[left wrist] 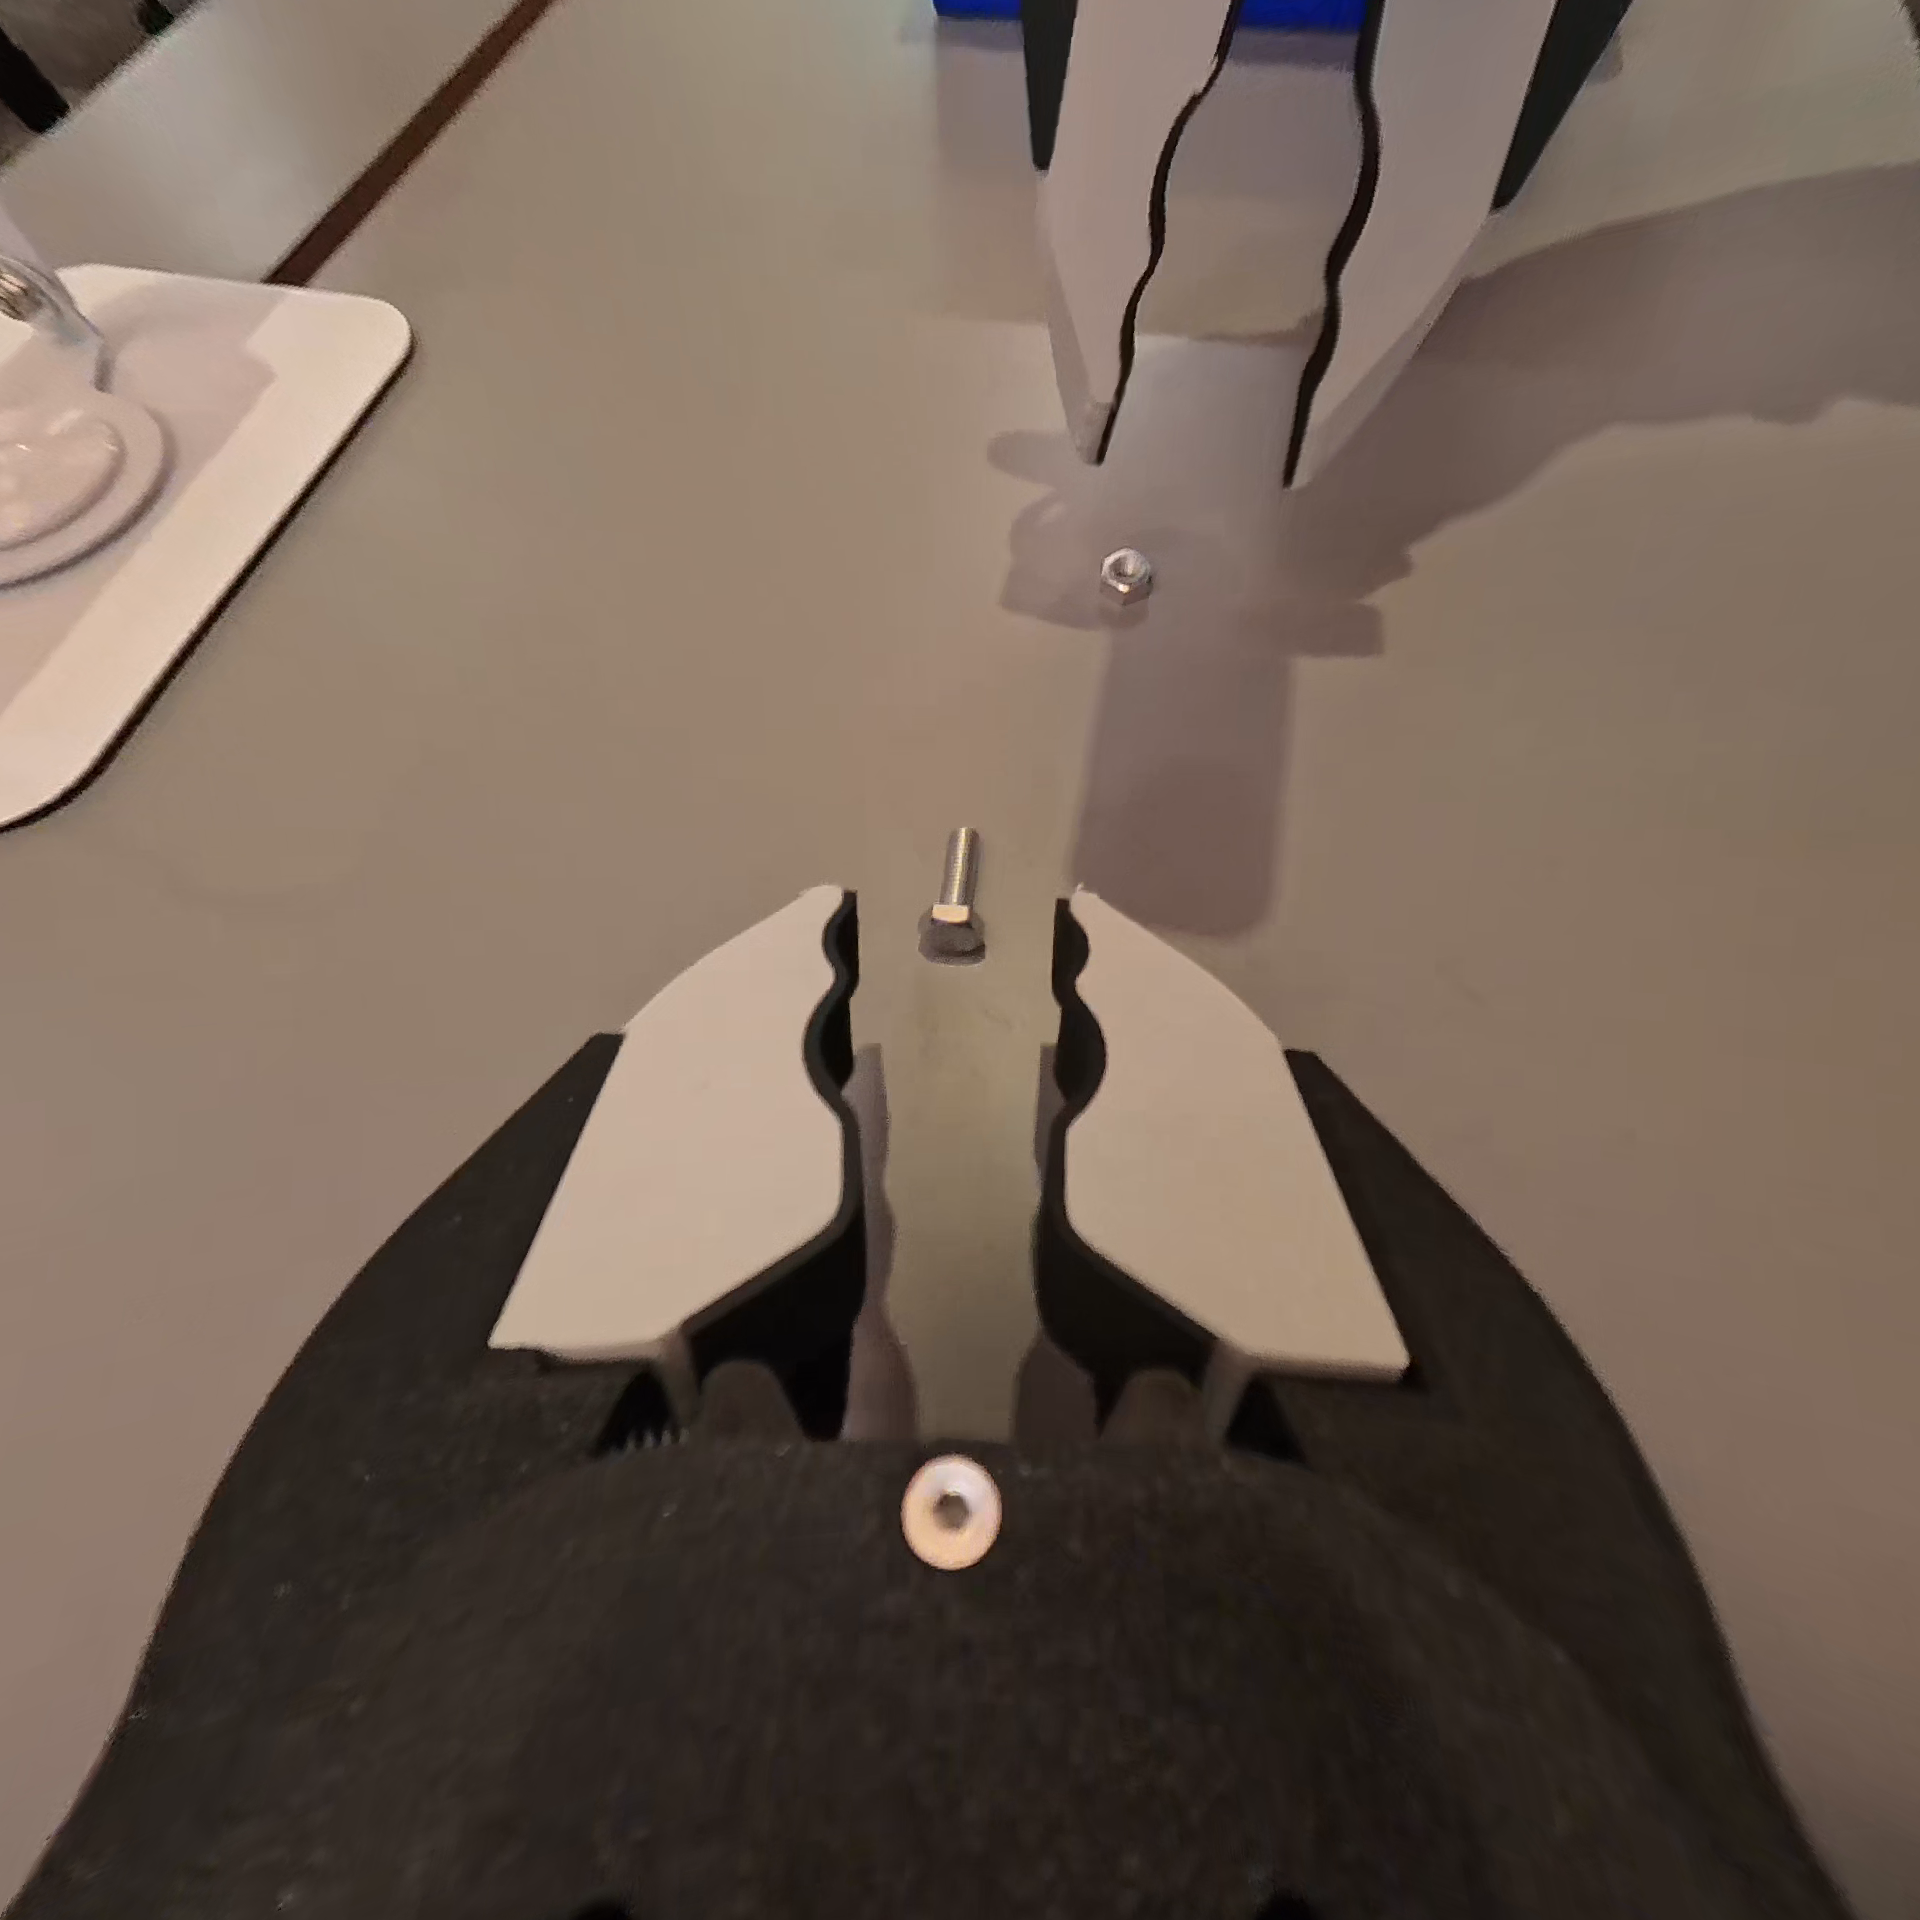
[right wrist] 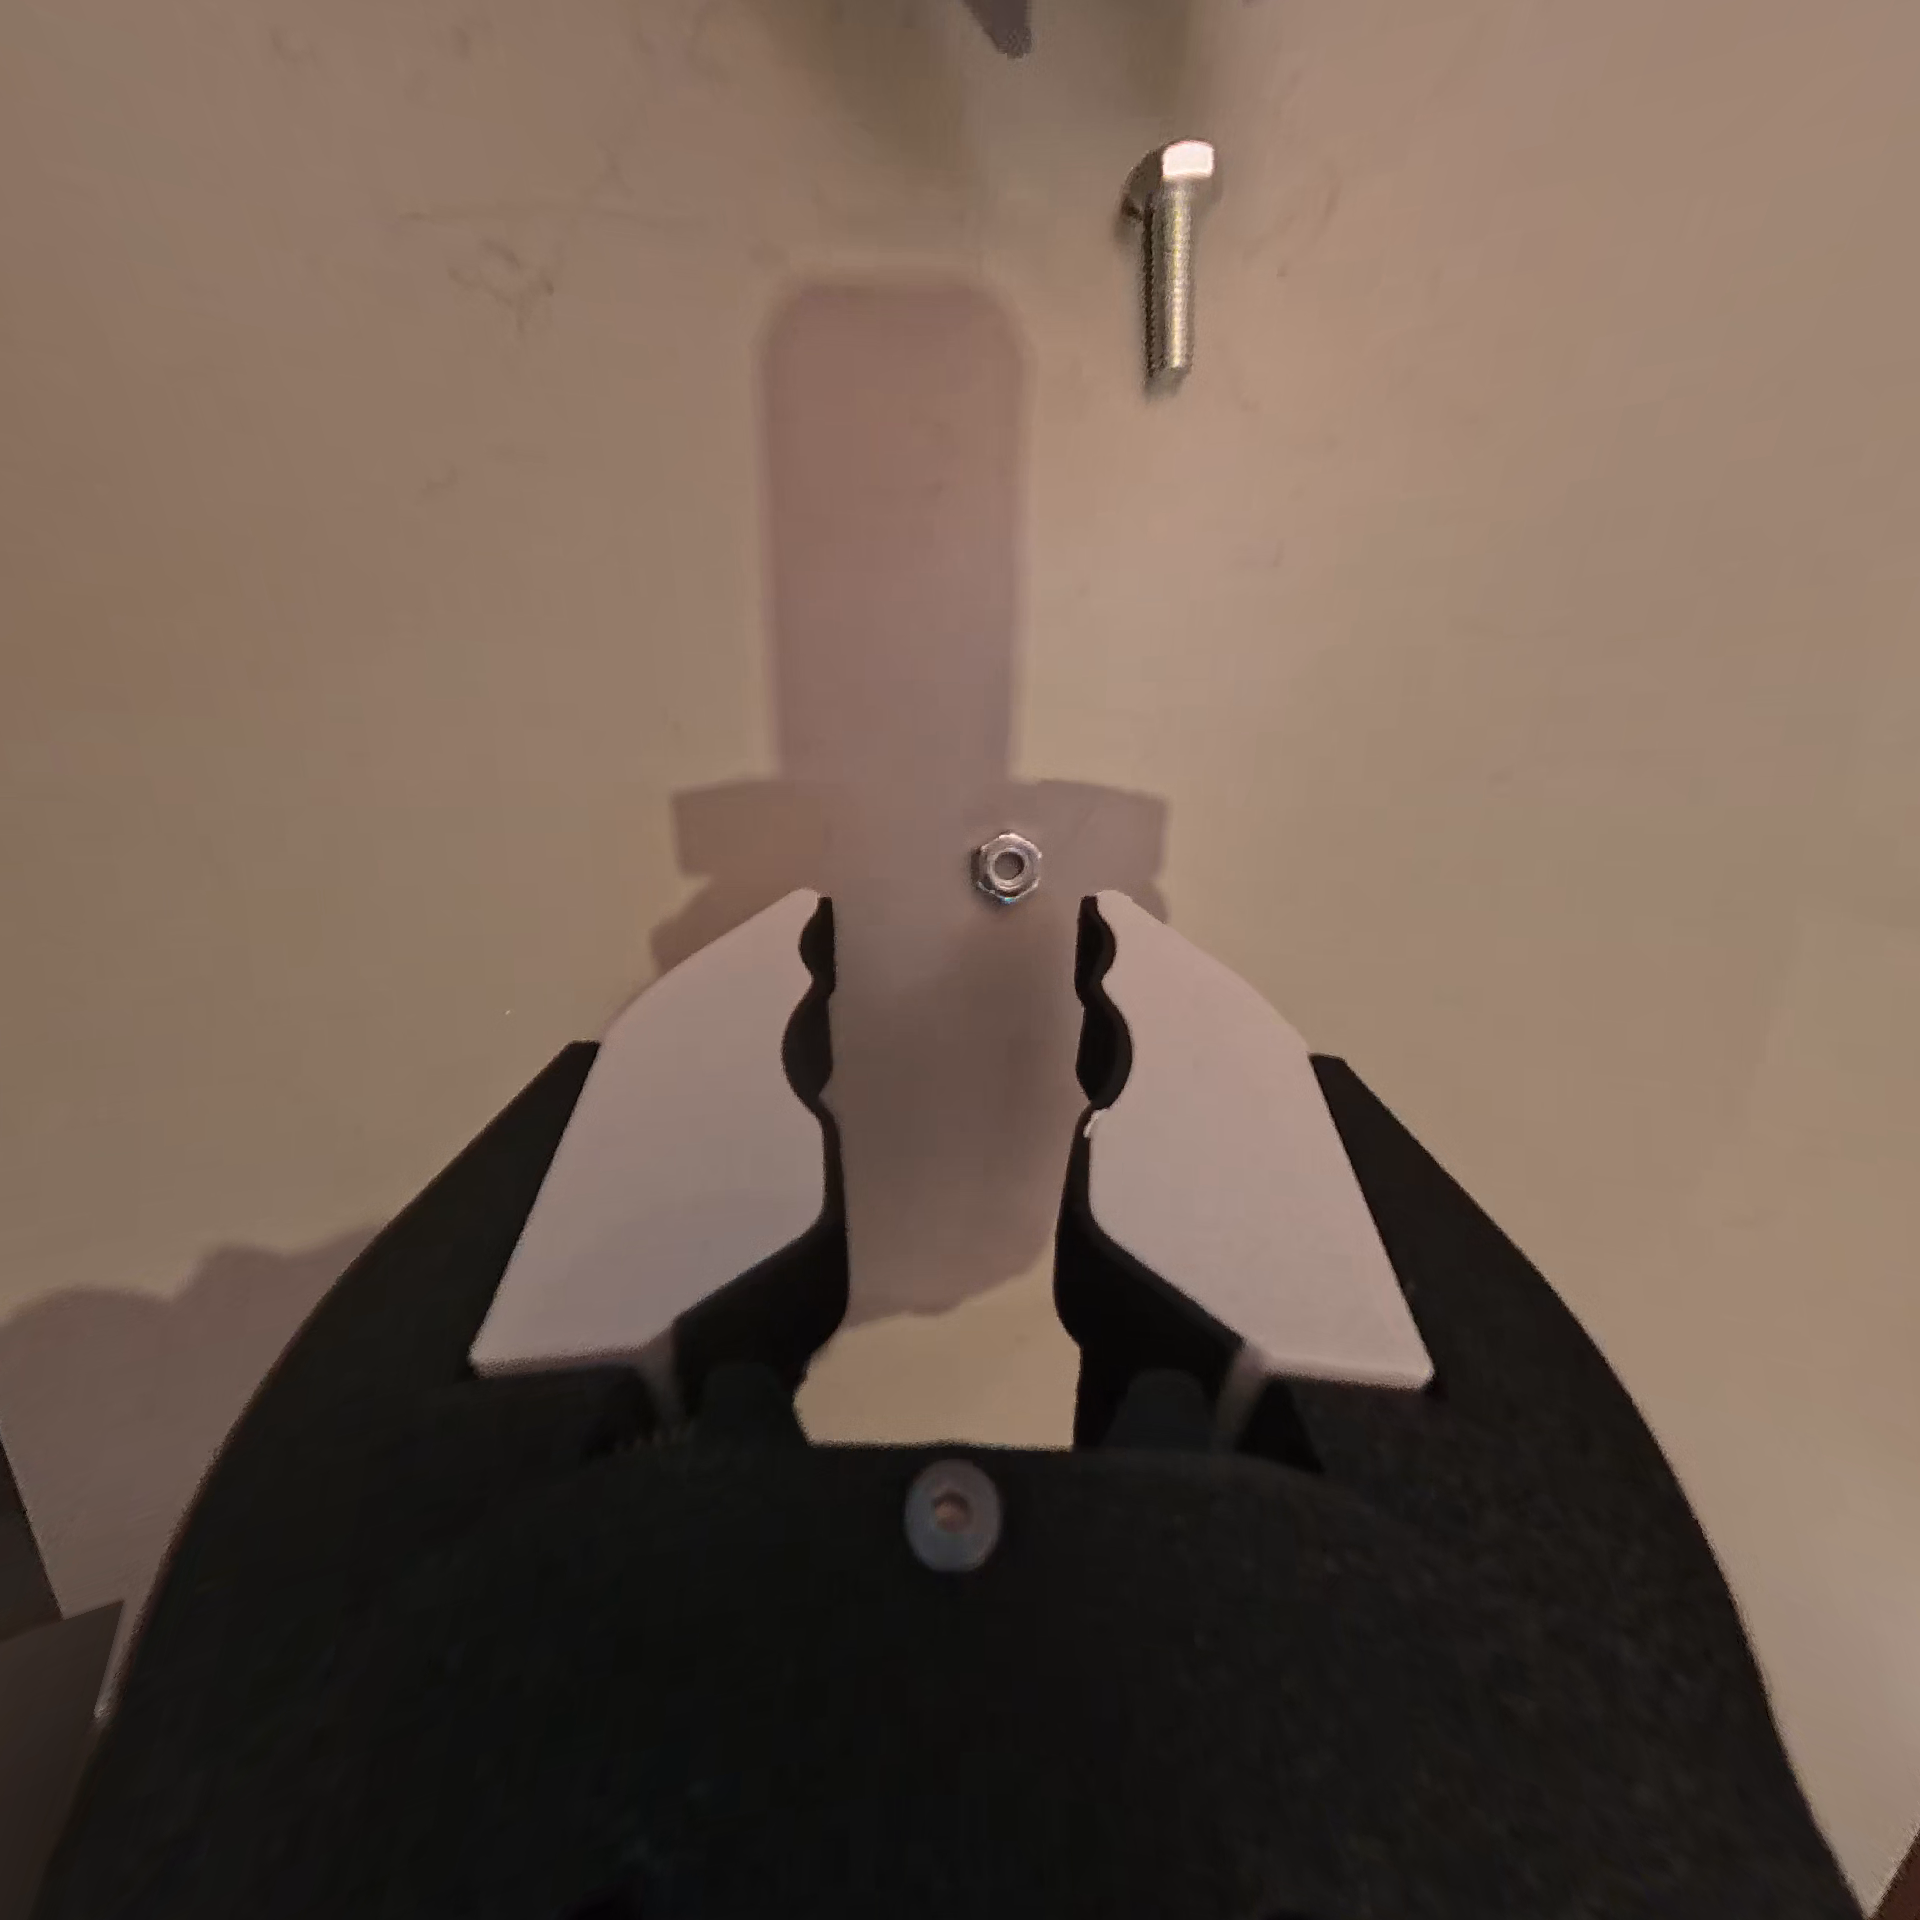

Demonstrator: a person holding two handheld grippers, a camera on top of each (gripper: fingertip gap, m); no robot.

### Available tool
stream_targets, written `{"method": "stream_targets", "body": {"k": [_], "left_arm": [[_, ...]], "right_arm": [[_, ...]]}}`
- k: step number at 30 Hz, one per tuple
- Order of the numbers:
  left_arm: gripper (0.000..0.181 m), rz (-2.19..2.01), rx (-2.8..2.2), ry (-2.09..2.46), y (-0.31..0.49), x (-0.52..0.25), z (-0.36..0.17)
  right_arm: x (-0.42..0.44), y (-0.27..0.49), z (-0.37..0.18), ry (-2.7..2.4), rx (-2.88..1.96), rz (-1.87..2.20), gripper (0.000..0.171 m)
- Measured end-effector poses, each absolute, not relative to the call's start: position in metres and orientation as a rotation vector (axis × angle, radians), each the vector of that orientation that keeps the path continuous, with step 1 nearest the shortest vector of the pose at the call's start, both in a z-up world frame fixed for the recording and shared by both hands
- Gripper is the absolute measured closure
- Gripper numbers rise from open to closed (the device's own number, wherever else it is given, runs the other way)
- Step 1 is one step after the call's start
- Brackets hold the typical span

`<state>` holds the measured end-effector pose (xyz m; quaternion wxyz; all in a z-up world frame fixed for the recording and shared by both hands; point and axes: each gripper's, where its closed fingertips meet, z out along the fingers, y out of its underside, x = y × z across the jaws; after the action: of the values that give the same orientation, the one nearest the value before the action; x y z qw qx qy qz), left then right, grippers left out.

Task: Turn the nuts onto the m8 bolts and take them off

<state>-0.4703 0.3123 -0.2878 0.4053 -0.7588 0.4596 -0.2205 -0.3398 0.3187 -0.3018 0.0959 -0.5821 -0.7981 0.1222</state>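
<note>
Silvery steel bolt (left wrist: pixel 952 896) lies flat on the grey-beige table (left wrist: pixel 623 623), hex head toward the left gripper (left wrist: pixel 956 902), threaded shank pointing away, long axis roughly in line w/ that gripper's fingers. In the right wrist view the same bolt (right wrist: pixel 1172 265) sits top right, head at the far end, shank tip toward the camera, threads clear, slightly blurred.

Hex nut (left wrist: pixel 1127 571), also silvery, lies flat on the table, bore facing up, apart from the bolt. In the right wrist view the nut (right wrist: pixel 1004 864) is just ahead of the right gripper (right wrist: pixel 956 909), a bit right of centre, inside the gripper's shadow.

Left gripper: jaws spread, bolt head between the tips, touching neither. Right gripper (left wrist: pixel 1190 457): jaws spread, tips just off the table near the nut, nothing held; its upper part is cut off by the frame top.

Far left, a white mat (left wrist: pixel 260 468) w/ rounded corners carries a clear glass item (left wrist: pixel 62 436), mostly out of frame, can't tell what it is. Blue object (left wrist: pixel 1143 8) at the top edge, only a sliver shows.
</note>
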Motion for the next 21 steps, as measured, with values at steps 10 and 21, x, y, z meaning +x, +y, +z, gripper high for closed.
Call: {"method": "stream_targets", "body": {"k": [10, 21], "left_arm": [[0.151, -0.497, -2.005, 1.29, 0.322, -0.462, -0.315], [0.147, -0.493, -1.986, 1.293, 0.318, -0.463, -0.309]], "right_arm": [[-0.335, 0.316, -0.299, -2.354, -1.738, 0.378, 0.125], [-0.338, 0.321, -0.31, -2.354, -1.75, 0.366, 0.127]]}}
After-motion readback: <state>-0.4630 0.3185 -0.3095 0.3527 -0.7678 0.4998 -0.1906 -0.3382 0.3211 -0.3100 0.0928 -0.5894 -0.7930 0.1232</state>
